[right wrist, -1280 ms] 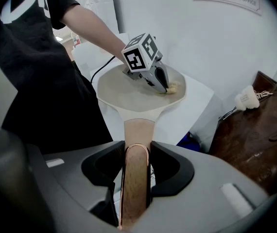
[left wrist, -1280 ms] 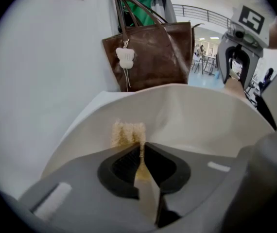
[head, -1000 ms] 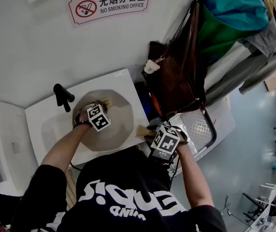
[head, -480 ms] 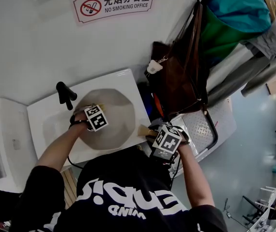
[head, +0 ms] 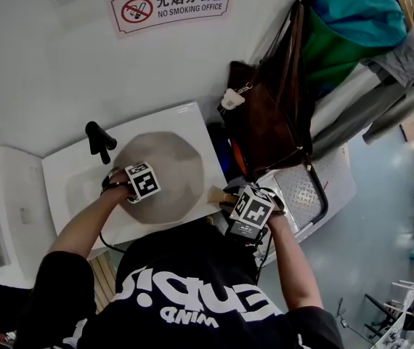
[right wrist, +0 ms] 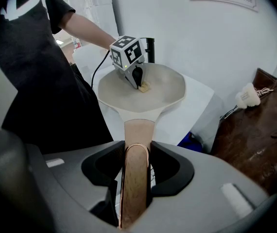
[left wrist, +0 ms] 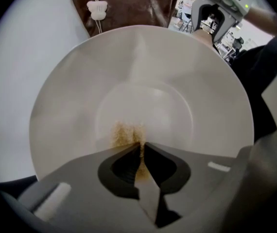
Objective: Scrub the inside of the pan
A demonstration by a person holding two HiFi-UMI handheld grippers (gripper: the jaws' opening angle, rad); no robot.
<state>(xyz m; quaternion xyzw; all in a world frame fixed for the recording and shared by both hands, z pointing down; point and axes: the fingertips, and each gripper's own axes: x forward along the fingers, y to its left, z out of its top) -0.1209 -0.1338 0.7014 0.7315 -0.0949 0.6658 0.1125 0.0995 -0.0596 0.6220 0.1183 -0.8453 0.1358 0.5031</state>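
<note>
A pale beige pan (head: pixel 174 167) is held over a white sink (head: pixel 69 184). My right gripper (head: pixel 230 202) is shut on the pan's wooden handle (right wrist: pixel 137 144), which runs between its jaws (right wrist: pixel 136 152). My left gripper (head: pixel 140 189) points straight down into the pan, near its left side. It is shut on a small yellow-brown scrub pad (left wrist: pixel 127 134) that presses on the pan's bottom (left wrist: pixel 167 106). In the right gripper view the left gripper (right wrist: pixel 139 83) and the pad (right wrist: pixel 145 87) show in the middle of the pan (right wrist: pixel 163 89).
A black tap (head: pixel 99 141) stands at the sink's back left. A brown bag (head: pixel 265 115) hangs against the wall just right of the sink. A metal stool (head: pixel 305 187) stands below it. A white wall with a no-smoking sign (head: pixel 172 6) lies behind.
The left gripper has slid with the pad across the pan's bottom, toward the near left of the pan. The right gripper and the handle have stayed still.
</note>
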